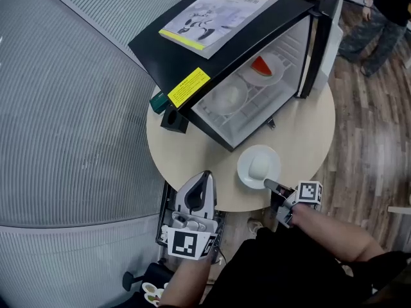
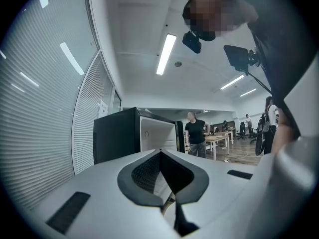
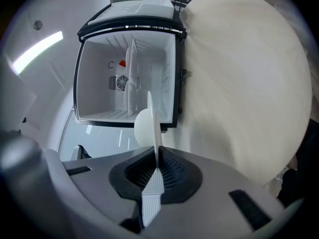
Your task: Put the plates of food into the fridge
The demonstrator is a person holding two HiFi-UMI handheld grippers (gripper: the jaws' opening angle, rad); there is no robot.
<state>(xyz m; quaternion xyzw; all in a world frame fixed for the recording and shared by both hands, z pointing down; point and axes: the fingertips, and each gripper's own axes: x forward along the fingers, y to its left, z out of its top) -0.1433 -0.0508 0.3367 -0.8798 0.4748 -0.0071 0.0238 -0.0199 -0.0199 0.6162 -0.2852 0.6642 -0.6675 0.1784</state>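
Right now the right gripper [image 1: 272, 185] is clenched on the rim of a plate [image 1: 246, 175] carrying a pale bun [image 1: 259, 164], over the round table [image 1: 192, 165] at 5 o'clock from the open fridge [image 1: 160, 56]. The left gripper [image 1: 203, 176] is at the table's 7 o'clock edge, jaws closed on nothing. Two other plates [image 1: 228, 96] sit inside the fridge.
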